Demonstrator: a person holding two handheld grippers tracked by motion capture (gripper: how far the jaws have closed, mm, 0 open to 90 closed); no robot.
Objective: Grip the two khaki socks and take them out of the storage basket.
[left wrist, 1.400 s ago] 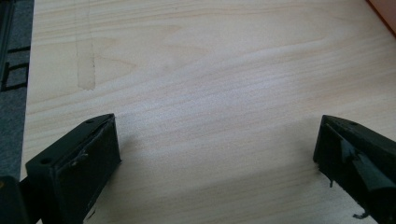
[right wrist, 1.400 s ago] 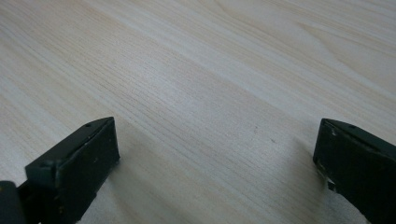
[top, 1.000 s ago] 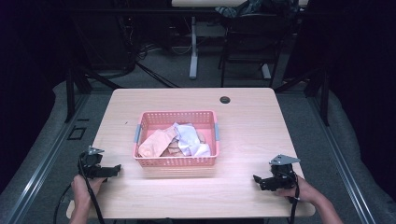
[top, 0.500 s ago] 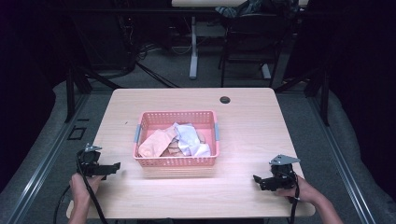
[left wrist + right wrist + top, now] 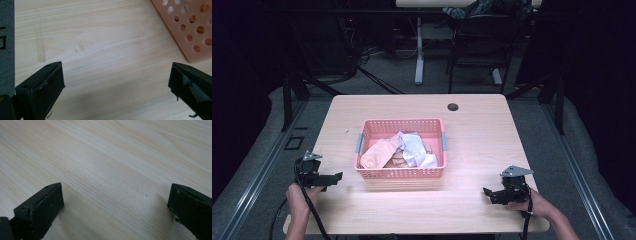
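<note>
A pink perforated basket stands mid-table and holds crumpled cloths in peach and white. My left gripper rests low near the table's front left, its jaws pointing toward the basket. In the left gripper view it is open over bare wood, with a corner of the basket at the upper right. My right gripper sits at the front right, pointing left. In the right gripper view it is open with only wood between the jaws.
The light wooden table has a dark round cable hole near its far edge. Dark floor, table legs and a chair lie beyond. A grey strip runs along the left edge of the left gripper view.
My left gripper has slid a little to the left and toward the front edge. The right gripper has stayed put.
</note>
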